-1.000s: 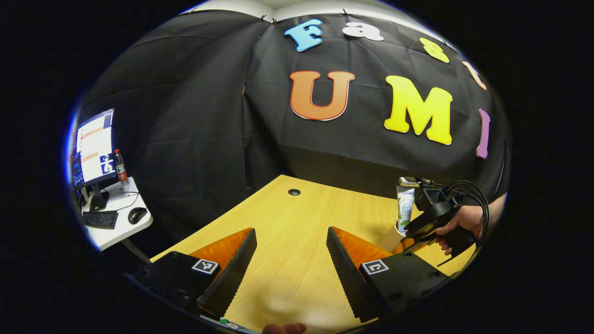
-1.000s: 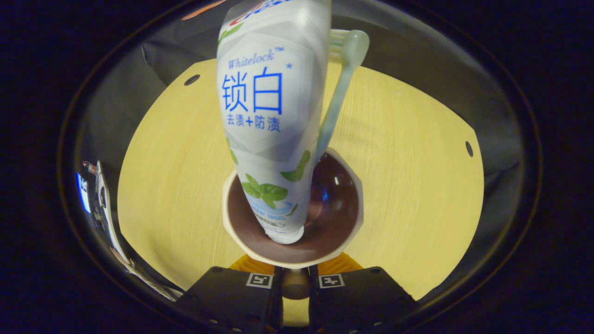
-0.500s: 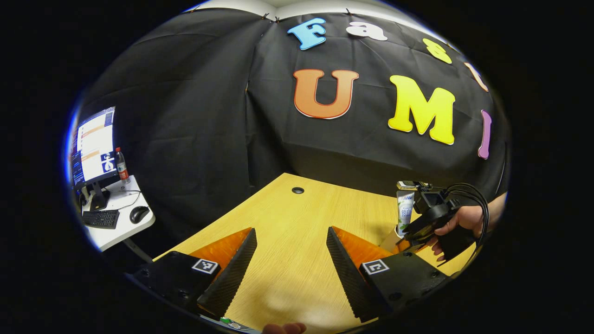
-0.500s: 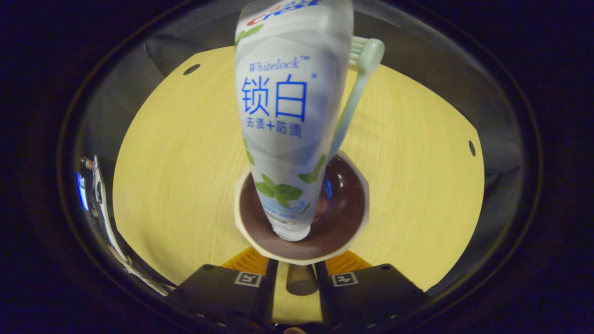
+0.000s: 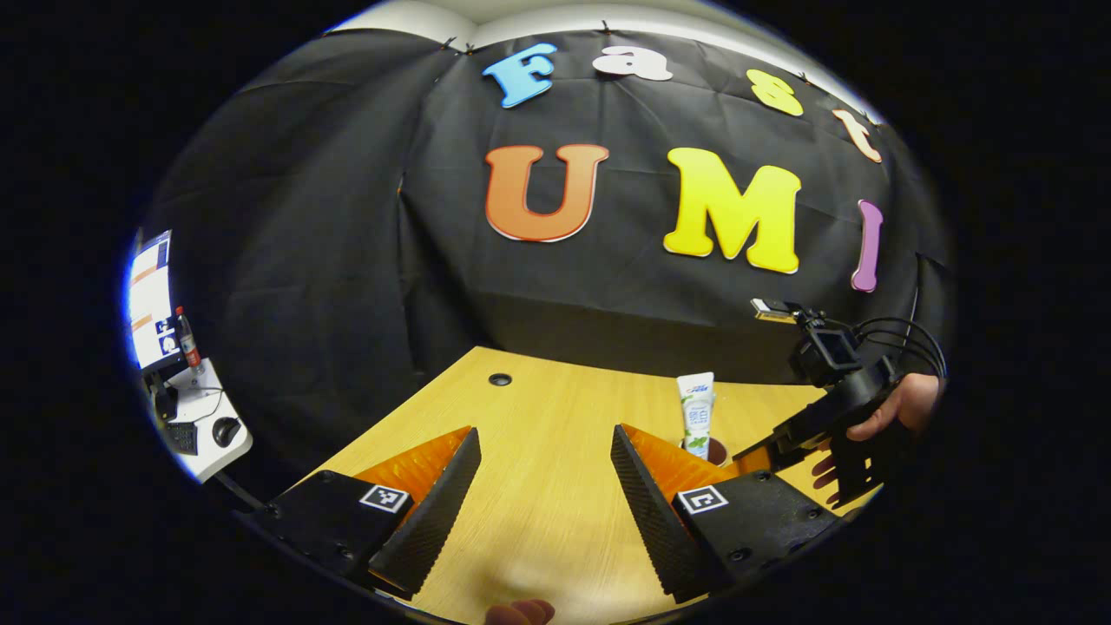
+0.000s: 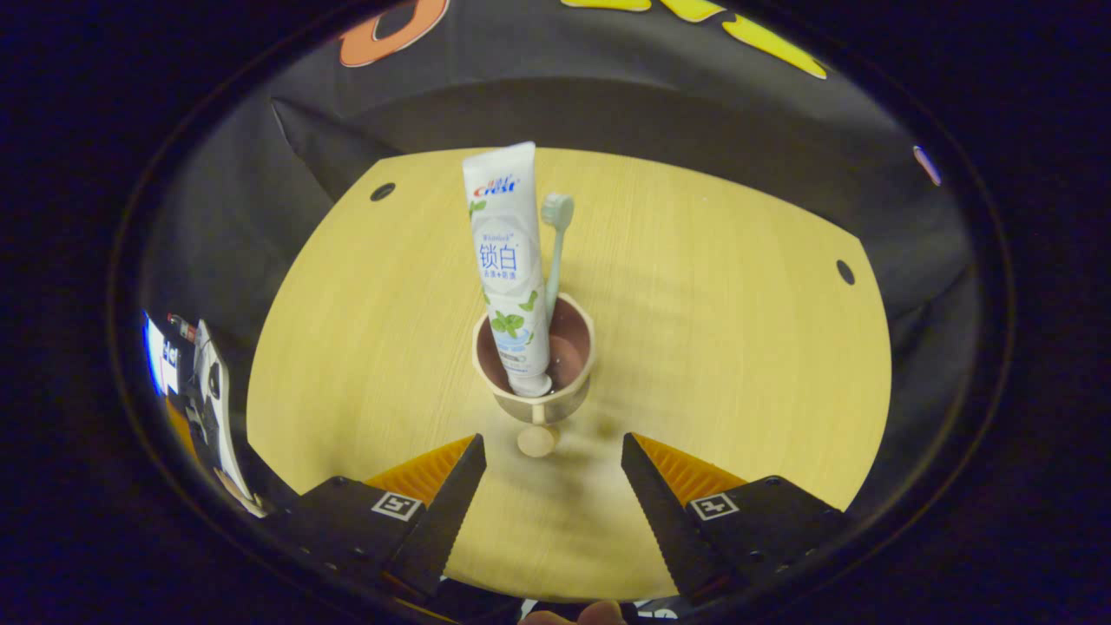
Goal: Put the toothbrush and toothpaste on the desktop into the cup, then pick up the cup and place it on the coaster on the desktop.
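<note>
The left gripper [image 5: 542,486] hangs open over bare desk [image 5: 538,417]; rightward, the right gripper [image 6: 551,486], clamped on the cup's handle a moment ago, has let go and backed off, jaws wide; so the cup [image 6: 534,369] likely stands placed, though I cannot make out a coaster. Count: one cup, one toothpaste [image 6: 508,260], one toothbrush [image 6: 555,243], both upright inside it.

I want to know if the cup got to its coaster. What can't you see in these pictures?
- Coaster: none can be made out under the cup in the right gripper view.
- Cup body: in the left gripper view, the left gripper's finger hides it.
- Toothbrush handle's lower end: inside the cup, behind the toothpaste.
</note>
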{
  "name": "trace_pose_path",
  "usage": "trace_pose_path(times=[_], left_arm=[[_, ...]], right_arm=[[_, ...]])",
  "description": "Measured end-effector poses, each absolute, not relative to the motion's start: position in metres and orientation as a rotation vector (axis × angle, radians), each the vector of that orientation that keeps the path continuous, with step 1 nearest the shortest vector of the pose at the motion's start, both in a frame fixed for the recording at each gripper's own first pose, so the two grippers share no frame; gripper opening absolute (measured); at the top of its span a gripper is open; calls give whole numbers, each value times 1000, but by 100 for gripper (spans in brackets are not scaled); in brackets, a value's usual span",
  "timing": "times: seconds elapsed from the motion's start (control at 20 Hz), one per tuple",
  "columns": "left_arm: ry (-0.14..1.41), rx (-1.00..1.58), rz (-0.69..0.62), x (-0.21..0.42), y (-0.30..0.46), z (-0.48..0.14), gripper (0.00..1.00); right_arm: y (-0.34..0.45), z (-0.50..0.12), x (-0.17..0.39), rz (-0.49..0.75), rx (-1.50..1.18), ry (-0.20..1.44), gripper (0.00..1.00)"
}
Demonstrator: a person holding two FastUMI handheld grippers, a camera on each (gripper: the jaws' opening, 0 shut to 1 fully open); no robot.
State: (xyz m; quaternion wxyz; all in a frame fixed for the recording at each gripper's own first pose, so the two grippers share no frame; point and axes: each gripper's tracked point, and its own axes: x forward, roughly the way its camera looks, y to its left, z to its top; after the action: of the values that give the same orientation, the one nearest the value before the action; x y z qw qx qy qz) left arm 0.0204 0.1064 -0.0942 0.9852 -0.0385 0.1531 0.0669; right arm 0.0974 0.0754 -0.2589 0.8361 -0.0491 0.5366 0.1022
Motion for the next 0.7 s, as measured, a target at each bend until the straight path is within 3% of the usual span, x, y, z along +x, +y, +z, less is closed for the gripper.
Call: trace_pose_path(times=[0.2, 0.4, 0.65, 0.7], left_arm=[[231, -48, 25, 44, 58, -54, 96], [139, -20, -59, 58, 10, 0, 96], [55, -53, -87, 58, -30, 55, 95], [49, -60, -88, 56, -36, 59, 84]], right_arm=[[26, -162, 93, 181, -37, 836, 96], [-27, -65, 81, 63, -47, 444, 96], [-82, 17, 49, -65, -2, 88, 96], [-87, 21, 43, -78, -3, 58, 96]])
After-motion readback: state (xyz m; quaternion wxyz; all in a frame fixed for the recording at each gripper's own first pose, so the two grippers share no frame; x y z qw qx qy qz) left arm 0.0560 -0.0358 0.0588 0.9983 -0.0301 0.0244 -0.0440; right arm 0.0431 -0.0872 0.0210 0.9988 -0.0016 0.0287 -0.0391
